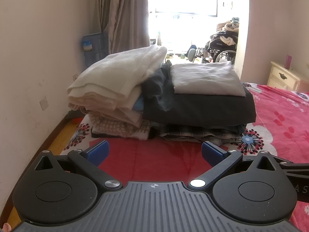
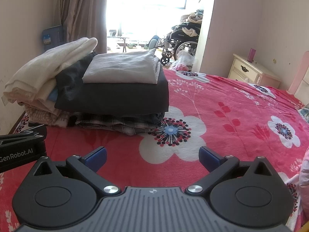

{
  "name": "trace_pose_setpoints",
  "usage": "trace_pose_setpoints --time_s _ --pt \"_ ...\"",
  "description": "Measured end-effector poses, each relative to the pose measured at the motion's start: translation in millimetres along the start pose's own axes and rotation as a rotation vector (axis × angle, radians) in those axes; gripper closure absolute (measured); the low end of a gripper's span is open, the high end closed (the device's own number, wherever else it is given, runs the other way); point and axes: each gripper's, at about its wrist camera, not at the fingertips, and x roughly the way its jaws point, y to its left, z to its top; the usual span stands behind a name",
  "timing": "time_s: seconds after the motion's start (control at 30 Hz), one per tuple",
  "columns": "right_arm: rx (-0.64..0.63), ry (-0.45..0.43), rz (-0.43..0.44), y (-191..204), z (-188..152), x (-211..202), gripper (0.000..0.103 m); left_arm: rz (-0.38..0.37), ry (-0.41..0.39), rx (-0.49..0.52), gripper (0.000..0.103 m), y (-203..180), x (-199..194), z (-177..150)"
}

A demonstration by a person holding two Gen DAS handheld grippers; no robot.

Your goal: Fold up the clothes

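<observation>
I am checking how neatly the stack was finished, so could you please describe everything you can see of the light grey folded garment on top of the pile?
The light grey garment is folded into a flat, roughly rectangular pad of thin, slightly creased fabric. Several layers show at its right edge. It lies on the dark folded garment, beside the cream knit to its left. Neither gripper touches it.

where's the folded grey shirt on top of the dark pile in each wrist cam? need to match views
Left wrist: grey shirt right of centre, upper middle, atop the dark garment.
Right wrist: grey shirt left of centre, upper part.
Shared landmark: wheelchair in the doorway behind.
</observation>
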Motion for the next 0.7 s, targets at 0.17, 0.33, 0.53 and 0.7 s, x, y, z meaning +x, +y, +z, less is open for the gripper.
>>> trace_pose_setpoints --time_s 0.17,0.33,0.53,0.7 --pt "-0.001 0.002 0.000 0.8 -0.6 0.6 0.000 0.002 -0.001 0.000 0.000 -0.2 -0.7 -0.4" --pt "-0.001 0.001 0.001 2.2 -0.5 0.2 0.000 0.004 -0.001 -0.004 0.000 1.0 -0.6 -0.3" --pt "-0.003 0.003 0.001 4.1 -0.3 0.0 0.000 0.006 0.000 -0.008 0.000 2.6 -0.2 0.2" --pt "-0.003 0.004 -0.001 4.3 0.4 0.1 0.000 0.009 0.001 -0.010 0.000 3.8 0.1 0.1"
